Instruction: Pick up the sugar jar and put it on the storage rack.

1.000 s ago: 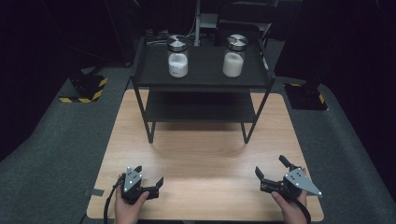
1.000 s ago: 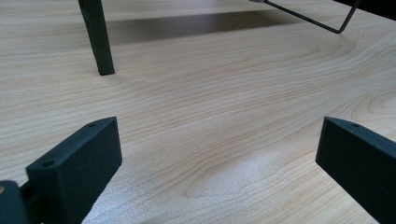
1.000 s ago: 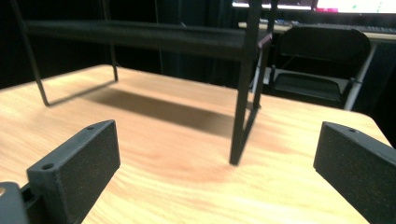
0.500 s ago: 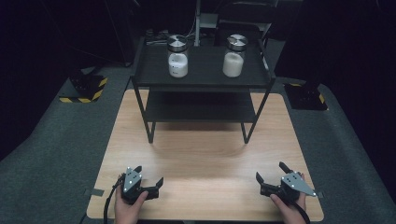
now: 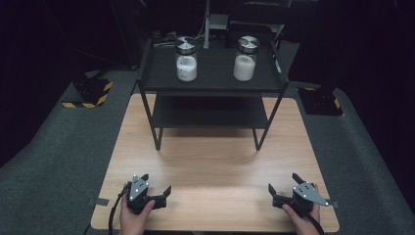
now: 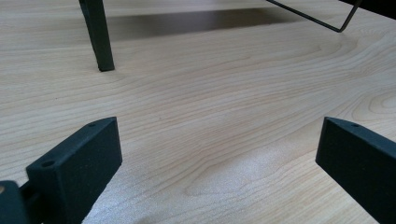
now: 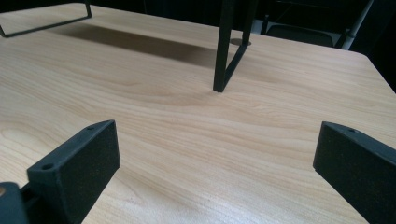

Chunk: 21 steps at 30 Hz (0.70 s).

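Your fingers are spread wide and hold nothing on both sides: the left gripper [image 5: 155, 196] sits low over the near left corner of the desk [image 5: 215, 166], the right gripper [image 5: 284, 185] over the near right corner, well apart. Beyond them, bare wood runs up to the black shelf rack [image 5: 213, 85]. On its top shelf, farthest off, stand two lidded jars, the left jar [image 5: 186, 58] and the right jar [image 5: 246, 58], side by side and apart.

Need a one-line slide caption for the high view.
Left tongs and right tongs, both open, rest near the wooden table's front edge; two lidded jars top the black shelf.
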Tool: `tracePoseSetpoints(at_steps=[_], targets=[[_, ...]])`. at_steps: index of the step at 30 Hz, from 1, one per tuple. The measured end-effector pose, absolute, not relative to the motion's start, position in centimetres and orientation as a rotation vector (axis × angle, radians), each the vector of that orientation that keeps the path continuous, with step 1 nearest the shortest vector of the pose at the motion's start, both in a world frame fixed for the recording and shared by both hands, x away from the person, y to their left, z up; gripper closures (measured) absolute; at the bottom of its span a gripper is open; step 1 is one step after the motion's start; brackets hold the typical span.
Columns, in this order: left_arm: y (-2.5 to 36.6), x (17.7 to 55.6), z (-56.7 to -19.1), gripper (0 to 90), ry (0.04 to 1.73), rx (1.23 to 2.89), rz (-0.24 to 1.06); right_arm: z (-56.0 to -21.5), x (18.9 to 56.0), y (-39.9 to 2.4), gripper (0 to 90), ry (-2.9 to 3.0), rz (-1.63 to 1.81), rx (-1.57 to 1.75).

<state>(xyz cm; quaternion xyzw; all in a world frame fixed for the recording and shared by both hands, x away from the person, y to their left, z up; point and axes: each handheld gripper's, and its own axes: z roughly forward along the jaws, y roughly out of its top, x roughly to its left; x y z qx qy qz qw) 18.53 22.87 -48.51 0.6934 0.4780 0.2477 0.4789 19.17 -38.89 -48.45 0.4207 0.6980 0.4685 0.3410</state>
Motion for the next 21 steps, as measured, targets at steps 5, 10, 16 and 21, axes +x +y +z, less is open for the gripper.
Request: tracePoseSetpoints(at_steps=[5, 10, 16, 21], targets=[[22.92, 18.47, -48.56, 0.6, 1.163, 1.690, 0.607, -48.58, 19.25, -38.98, 0.1, 1.820, 1.208, 1.107], [23.01, 18.41, -48.62, 0.6, 1.154, 1.690, 0.607, -48.65, 19.30, -39.07, 0.1, 1.814, 1.197, 1.120], [23.11, 18.40, -48.65, 0.6, 1.155, 1.685, 0.603, -48.60, 19.29, -38.97, 0.1, 1.808, 1.191, 1.132], [23.12, 18.32, -48.66, 0.7, 1.154, 1.685, 0.604, -48.56, 19.34, -38.93, 0.2, 1.809, 1.187, 1.135]])
